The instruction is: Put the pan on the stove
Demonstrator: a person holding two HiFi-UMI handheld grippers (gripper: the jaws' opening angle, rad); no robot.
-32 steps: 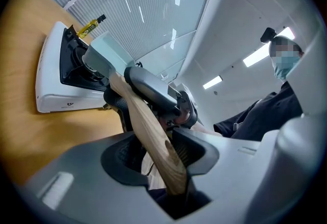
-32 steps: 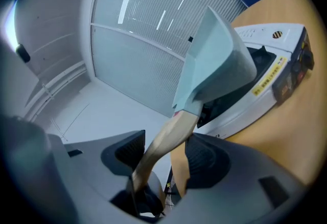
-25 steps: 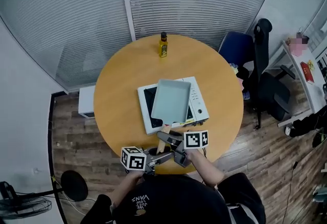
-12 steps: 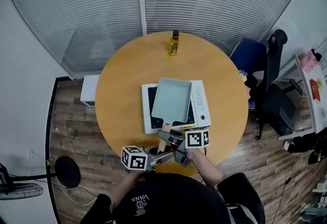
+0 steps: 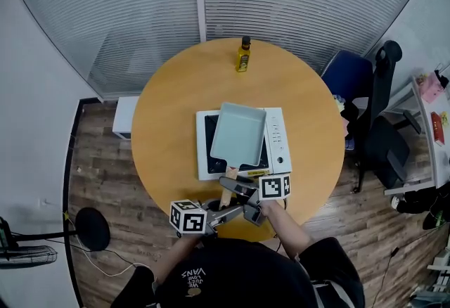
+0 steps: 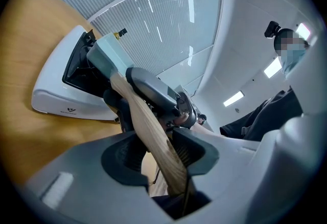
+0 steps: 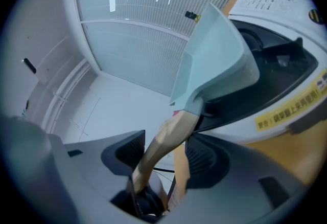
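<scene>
The pan (image 5: 239,132) lies over the stove (image 5: 276,139) in the middle of the round surface (image 5: 169,117). Its body covers most of the black cooking glass, and its wooden handle (image 5: 226,195) points back toward the person. The step in hand looks like settling the pan and letting go. To do that well, the base should sit flat and square on the glass, not riding up on the white edge or drifting over the control strip on the right side. The handle should be lowered until it carries no weight before anything is released. No view settles whether the base is fully seated, so a gentle downward check is wise. The hands should then back straight off along the handle, so a finger does not catch the wood and swing the pan round. The bottle (image 5: 243,55) at the far edge is well apart and no worry. The left gripper (image 6: 158,154) has its fingers (image 6: 122,156) clenched on the handle near its end, with wood filling the gap between the pads. The right gripper (image 7: 163,159) straddles the handle just closer to the pan. Its fingers (image 7: 212,164) are spread wide, and the wood crosses slantwise between them with space showing beside it, so it appears released rather than pinching.
</scene>
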